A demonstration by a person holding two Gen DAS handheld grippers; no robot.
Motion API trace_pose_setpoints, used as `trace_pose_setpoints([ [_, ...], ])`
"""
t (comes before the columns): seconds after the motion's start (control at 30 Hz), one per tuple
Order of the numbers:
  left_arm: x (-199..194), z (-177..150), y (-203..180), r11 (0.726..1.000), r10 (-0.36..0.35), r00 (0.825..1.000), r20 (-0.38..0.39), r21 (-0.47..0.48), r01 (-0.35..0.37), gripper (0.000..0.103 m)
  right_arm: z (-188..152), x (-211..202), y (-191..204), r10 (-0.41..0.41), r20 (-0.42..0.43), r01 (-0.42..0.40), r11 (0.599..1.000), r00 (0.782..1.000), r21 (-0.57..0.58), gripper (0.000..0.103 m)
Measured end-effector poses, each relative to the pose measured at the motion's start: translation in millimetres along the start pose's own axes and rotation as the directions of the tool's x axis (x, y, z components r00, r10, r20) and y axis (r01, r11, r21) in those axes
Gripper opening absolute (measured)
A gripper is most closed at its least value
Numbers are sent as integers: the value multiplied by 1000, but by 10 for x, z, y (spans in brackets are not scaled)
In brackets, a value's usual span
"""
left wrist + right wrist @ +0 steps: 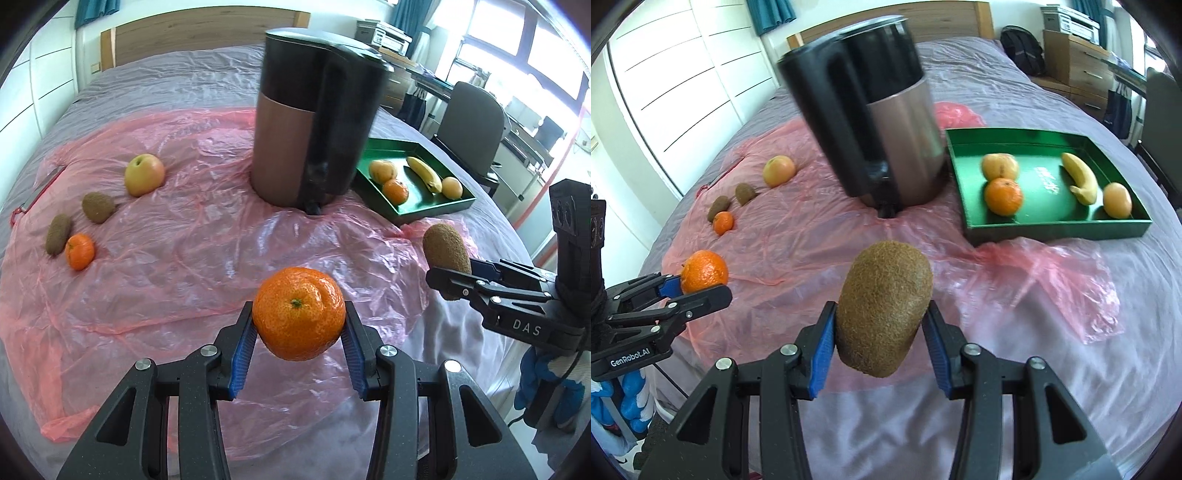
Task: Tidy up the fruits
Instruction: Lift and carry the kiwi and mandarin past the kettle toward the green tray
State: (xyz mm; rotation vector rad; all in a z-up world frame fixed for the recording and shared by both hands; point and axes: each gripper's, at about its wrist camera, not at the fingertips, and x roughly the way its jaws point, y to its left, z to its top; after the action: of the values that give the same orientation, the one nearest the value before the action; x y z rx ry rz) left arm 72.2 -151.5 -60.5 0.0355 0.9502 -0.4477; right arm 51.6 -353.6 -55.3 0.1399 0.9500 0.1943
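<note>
Both tongs are loaded and raised above the bed [155, 74], so the step in hand looks like the carry toward the green tray [1052, 229]. The left tongs [299, 325] are closed partway around a mandarin [299, 314], its blue pads pressing on either side of it; the right tongs [882, 325] grip an upright kiwi [882, 306] the same way, neither fruit touching the pink plastic sheet [166, 288] below. The next move probably calls for bringing each fruit over the tray's near wall, past the tall kettle [317, 118] that stands just beside the tray's left edge, and opening only once the fruit is low over a bare patch of the green floor. Counted: 4 fruits sit in the tray already, namely 1 banana [1080, 177], 1 mandarin [1003, 195], 1 pale round fruit touching it behind [999, 166], and 1 yellow-orange round fruit at the right [1117, 199]. Loose on the sheet at the far left are 4 more: 1 apple [144, 173], 2 kiwis [98, 206] [58, 234] and 1 small mandarin [79, 251] touching the nearer kiwi. With the 2 in hand, that makes 10 fruits, 6 not yet placed.
</note>
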Motion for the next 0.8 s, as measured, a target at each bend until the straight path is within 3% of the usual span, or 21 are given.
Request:
trace_pose_setpoints([
  [0.43,306,228,-647,992,-69,997,-43,100,73,39,58,-186,-916,-91,41,87,992,995,94,38],
  [0.8,685,671,-1200,974,-136,989,-55,173,143,39,377,-161,-1448,-138,77,129,985,987,110,38],
])
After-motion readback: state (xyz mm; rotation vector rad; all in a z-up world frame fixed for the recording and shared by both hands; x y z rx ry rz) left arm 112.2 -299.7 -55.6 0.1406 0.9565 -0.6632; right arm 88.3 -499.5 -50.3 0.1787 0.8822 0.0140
